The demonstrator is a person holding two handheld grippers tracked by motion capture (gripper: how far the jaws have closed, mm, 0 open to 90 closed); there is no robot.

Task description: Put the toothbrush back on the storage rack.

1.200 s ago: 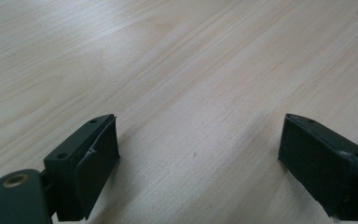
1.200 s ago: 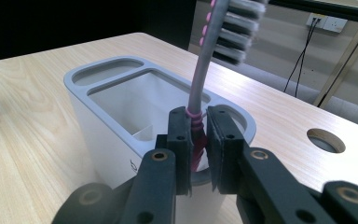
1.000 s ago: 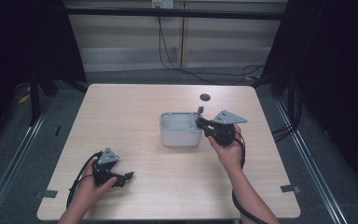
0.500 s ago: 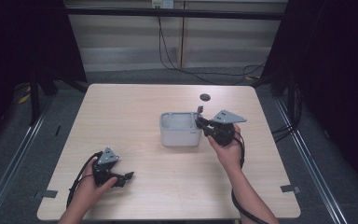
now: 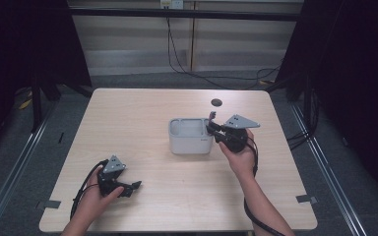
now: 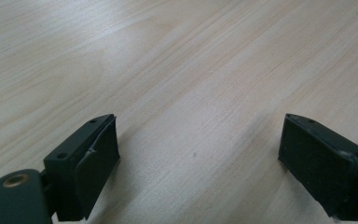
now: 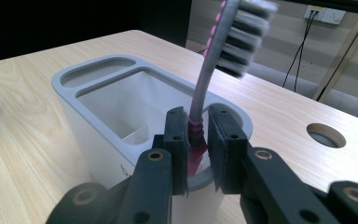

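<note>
A grey toothbrush holder (image 5: 189,142) with several compartments stands at the middle of the table. A pink toothbrush (image 7: 205,79) stands bristles-up, its lower end inside the holder's (image 7: 98,116) round end compartment. My right gripper (image 7: 197,140) is shut on its handle just above the rim. The jaws have just been opening slightly, with the handle still between the pads. In the high view the right gripper (image 5: 210,127) sits at the holder's right end. My left gripper (image 5: 137,186) rests on the table at the near left. Its jaws (image 6: 198,158) are wide open over bare wood.
The light wooden table (image 5: 142,118) has a round cable hole (image 5: 216,102) behind the holder, also in the right gripper view (image 7: 326,134). Bits of tape mark the near corners. The floor and dark curtains lie beyond the table's edges.
</note>
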